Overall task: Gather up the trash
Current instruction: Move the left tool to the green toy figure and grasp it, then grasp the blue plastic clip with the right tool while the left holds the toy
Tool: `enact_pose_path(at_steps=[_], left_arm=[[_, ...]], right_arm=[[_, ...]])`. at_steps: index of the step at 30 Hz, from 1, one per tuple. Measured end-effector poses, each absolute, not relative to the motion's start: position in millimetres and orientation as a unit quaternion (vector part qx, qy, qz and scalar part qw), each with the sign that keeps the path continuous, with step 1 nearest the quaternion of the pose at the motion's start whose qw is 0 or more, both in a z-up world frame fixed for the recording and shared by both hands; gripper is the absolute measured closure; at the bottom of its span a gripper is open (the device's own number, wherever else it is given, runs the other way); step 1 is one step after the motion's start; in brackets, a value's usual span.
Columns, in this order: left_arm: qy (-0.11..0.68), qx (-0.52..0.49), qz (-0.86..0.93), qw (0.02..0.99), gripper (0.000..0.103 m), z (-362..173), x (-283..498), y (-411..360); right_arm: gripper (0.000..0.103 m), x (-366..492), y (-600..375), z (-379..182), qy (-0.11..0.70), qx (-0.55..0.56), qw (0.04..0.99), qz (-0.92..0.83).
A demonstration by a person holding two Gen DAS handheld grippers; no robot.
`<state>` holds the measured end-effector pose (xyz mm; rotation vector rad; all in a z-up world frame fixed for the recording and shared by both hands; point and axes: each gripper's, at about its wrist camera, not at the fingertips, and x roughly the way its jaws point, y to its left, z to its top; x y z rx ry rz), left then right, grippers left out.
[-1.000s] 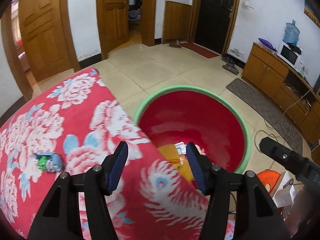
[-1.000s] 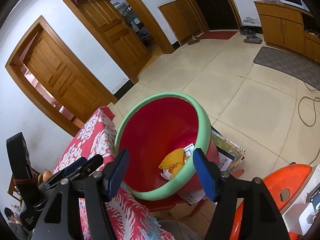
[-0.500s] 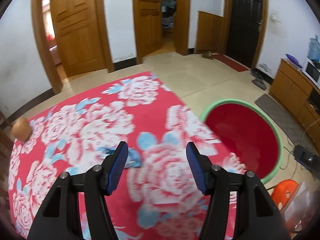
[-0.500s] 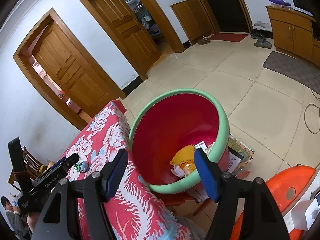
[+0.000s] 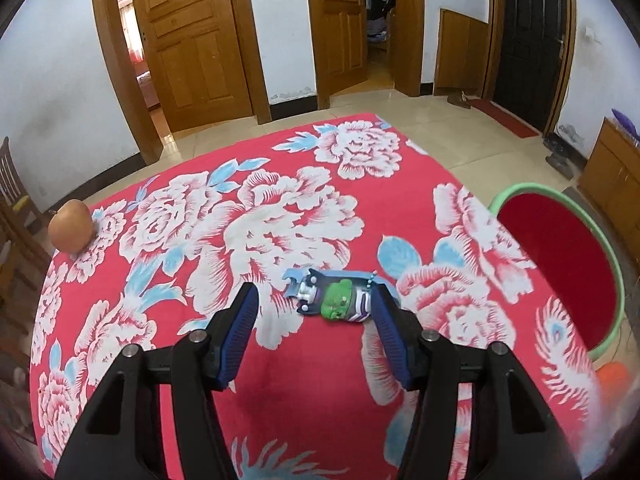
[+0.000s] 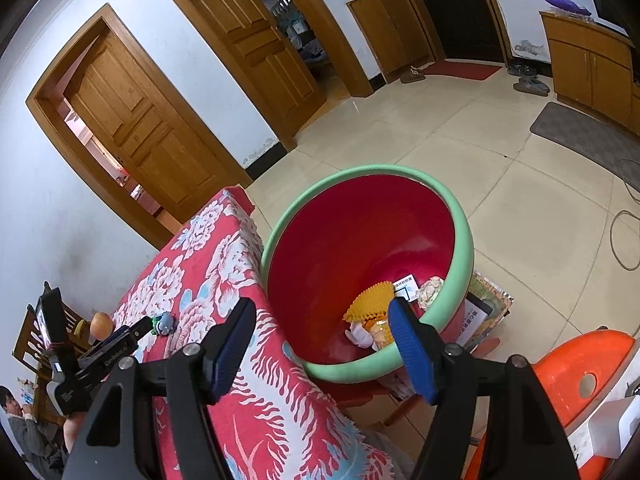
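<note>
While the left gripper (image 5: 314,320) narrows its jaws over the tablecloth (image 5: 280,208), nothing is gripped yet

Crumpled blue-and-green wrapper (image 5: 336,295) lies on the cloth just ahead of the left fingertips, nearer the right-hand pad, not pinched. Right gripper (image 6: 322,326) hangs with jaws apart, empty, above the green-rimmed red basin (image 6: 464,240) beside the table; yellow and white scraps (image 6: 372,312) lie in its bottom. An apple (image 5: 70,226) sits at the cloth's far left edge
</note>
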<state>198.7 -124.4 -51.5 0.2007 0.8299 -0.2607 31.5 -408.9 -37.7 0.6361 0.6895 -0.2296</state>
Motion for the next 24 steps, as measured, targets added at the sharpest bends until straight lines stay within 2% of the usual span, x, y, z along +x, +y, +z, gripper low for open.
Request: enact_pose_path(at_steps=[8, 11, 24], left_arm=[[0.411, 0.091, -0.141, 0.896, 0.048, -66.1, 204.7, -127.7], [0.412, 0.085, -0.153, 0.894, 0.057, -66.8, 205.6, -128.5], [0.403, 0.06, -0.159, 0.9, 0.059, -47.3, 192.9, -116.3]], right_arm=[[0.032, 33.7, -409.6, -40.7, 0.337, 0.307, 0.883, -0.112], [0.032, 33.8, -410.7, -41.9, 0.339, 0.31, 0.882, -0.111], [0.032, 32.0, -406.8, -36.9, 0.334, 0.306, 0.885, -0.107]])
